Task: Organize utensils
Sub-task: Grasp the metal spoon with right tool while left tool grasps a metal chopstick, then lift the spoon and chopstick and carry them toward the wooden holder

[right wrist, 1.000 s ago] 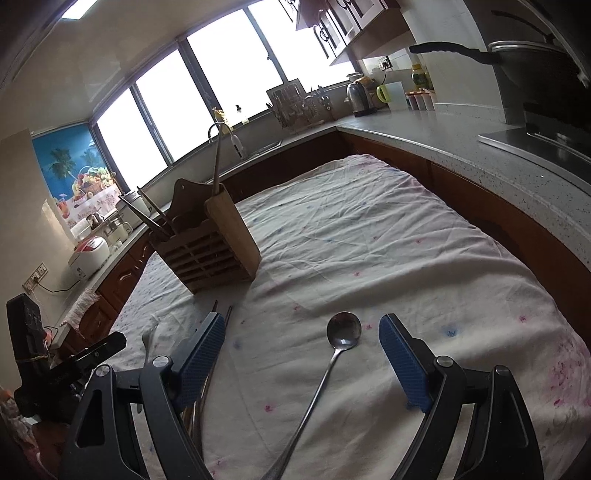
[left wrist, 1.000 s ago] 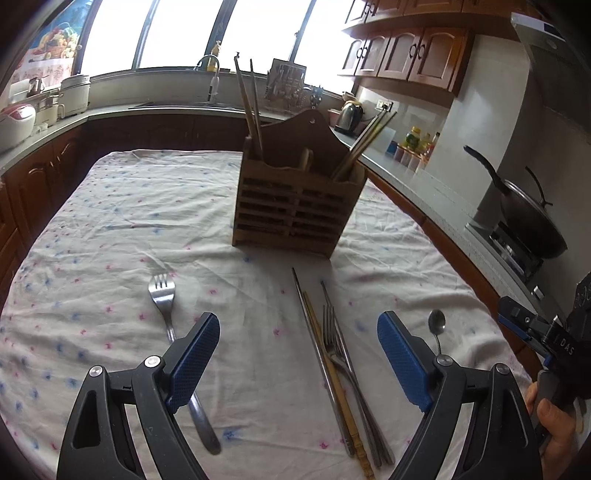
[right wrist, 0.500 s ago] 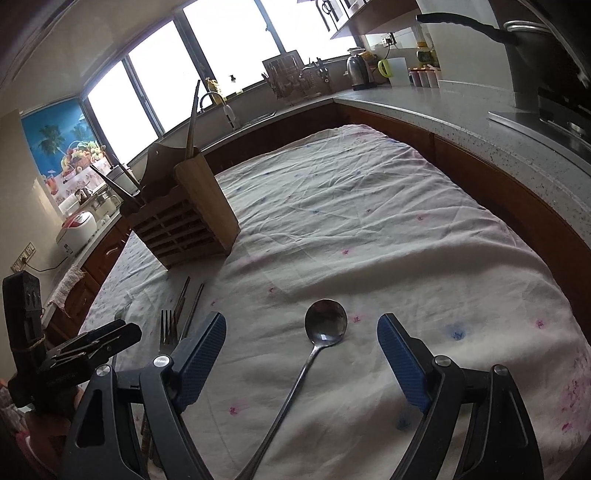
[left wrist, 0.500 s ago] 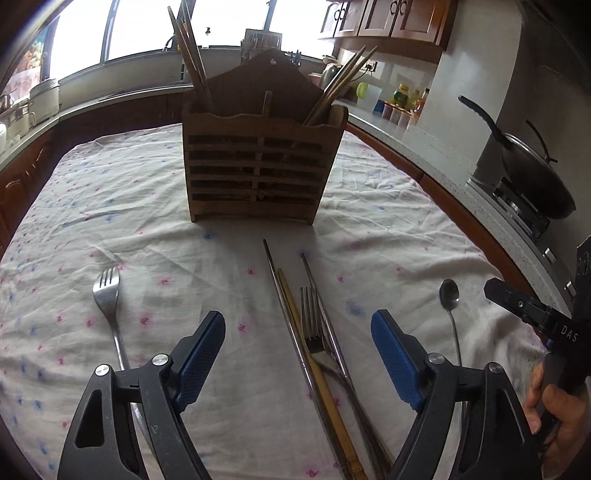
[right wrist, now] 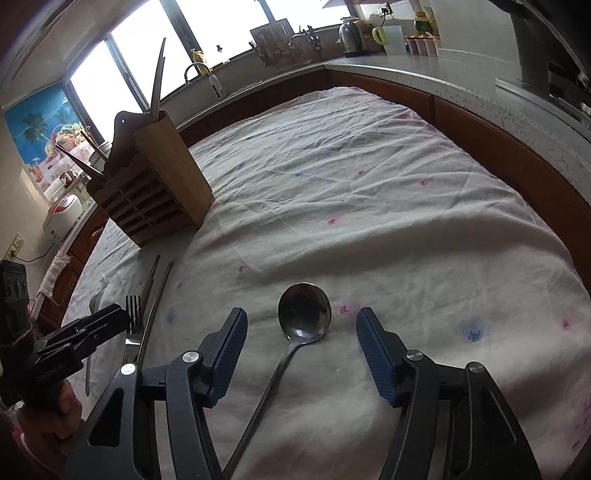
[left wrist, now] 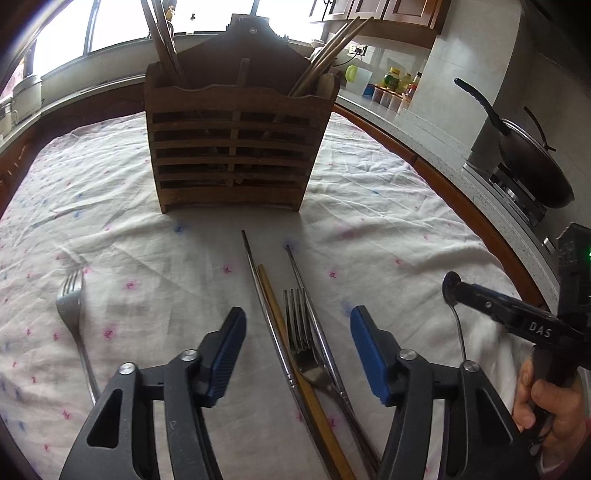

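Note:
A wooden slatted utensil holder [left wrist: 236,144] stands on the cloth-covered table, with chopsticks in it; it also shows in the right wrist view [right wrist: 155,192]. My left gripper [left wrist: 297,347] is open low over a fork [left wrist: 301,339] lying among metal chopsticks [left wrist: 266,302] and a wooden chopstick [left wrist: 291,354]. A second fork [left wrist: 72,314] lies to the left. My right gripper [right wrist: 299,350] is open, straddling a metal spoon [right wrist: 304,317] whose handle runs back between the fingers.
The floral white tablecloth [right wrist: 369,184] covers the table. A wok [left wrist: 532,158] sits on the stove at right. A counter with jars, kettle and sink [right wrist: 351,33] runs behind. The right gripper shows in the left wrist view [left wrist: 517,317].
Both grippers have moved forward and down. The left one now straddles the fork and chopsticks, nearer the holder. The right one has closed in around the spoon bowl.

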### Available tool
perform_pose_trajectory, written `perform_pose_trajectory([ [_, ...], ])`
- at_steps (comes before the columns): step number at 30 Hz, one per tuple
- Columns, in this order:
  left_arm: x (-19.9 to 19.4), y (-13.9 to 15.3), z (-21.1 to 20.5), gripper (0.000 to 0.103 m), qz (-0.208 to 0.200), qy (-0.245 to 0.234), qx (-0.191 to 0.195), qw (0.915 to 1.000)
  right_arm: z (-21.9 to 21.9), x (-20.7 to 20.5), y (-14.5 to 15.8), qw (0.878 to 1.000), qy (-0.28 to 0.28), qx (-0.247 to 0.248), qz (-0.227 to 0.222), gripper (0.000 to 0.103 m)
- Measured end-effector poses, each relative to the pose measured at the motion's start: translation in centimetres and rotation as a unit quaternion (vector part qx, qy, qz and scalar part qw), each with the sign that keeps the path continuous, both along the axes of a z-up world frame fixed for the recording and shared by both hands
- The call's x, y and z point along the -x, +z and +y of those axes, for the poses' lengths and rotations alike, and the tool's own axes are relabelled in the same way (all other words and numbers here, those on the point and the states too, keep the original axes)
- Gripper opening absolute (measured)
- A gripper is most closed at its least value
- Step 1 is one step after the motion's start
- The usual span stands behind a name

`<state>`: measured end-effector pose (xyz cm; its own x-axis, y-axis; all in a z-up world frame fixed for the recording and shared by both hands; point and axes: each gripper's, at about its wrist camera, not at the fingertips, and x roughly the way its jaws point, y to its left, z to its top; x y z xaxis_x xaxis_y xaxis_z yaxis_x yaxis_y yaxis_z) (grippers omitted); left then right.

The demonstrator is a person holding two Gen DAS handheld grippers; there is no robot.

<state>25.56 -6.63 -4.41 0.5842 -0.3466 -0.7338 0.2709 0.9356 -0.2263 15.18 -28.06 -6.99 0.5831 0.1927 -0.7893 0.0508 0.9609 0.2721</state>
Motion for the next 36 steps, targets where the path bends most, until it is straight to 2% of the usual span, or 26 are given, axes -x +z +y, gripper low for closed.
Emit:
perform_pose_trajectory([
  [4, -0.6, -0.7, -0.4, 0.040, 0.011, -0.008, 0.000, 0.9999, -0.3, -0.2, -0.1, 1.000, -0.004, 0.000, 0.003, 0.050],
  [6, -0.8, -0.9, -0.8, 0.037, 0.013, -0.012, -0.001, 0.9998, -0.5, -0.4, -0.1, 1.000, -0.006, -0.002, 0.005, 0.045],
  [9, -0.9, -1.1, -1.1, 0.034, 0.009, -0.012, -0.009, 0.9998, -0.6, -0.6, -0.2, 1.000, -0.009, 0.000, 0.007, 0.032],
  [14, -1.2, -1.2, -1.2, 0.020, 0.015, -0.015, -0.006, 0.9998, -0.4, -0.8, -0.3, 1.000, -0.006, 0.007, 0.013, 0.015],
  [18, -1.4, -1.2, -1.5, 0.008, 0.015, -0.017, -0.016, 0.9996, -0.3, -0.7, -0.3, 1.000, -0.004, 0.000, 0.014, 0.008],
  [22, -1.4, -1.2, -1.7, 0.002, 0.019, -0.027, -0.013, 0.9994, -0.3, -0.3, 0.1, 1.000, -0.003, -0.005, 0.006, 0.003],
  [29, -0.4, -0.5, -1.5, 0.001, 0.007, -0.034, -0.011, 0.9993, 0.2, 0.2, 0.5, 1.000, 0.007, -0.008, 0.003, 0.002],
  [32, 0.0, -0.2, -1.0, 0.001, 0.006, -0.030, -0.005, 0.9995, 0.3, 0.0, 0.2, 1.000, 0.013, -0.012, 0.008, 0.003],
  [36, 0.3, 0.0, -0.6, 0.001, 0.009, -0.029, -0.006, 0.9995, 0.7, -0.8, -0.4, 0.999, 0.034, -0.028, 0.029, 0.011],
])
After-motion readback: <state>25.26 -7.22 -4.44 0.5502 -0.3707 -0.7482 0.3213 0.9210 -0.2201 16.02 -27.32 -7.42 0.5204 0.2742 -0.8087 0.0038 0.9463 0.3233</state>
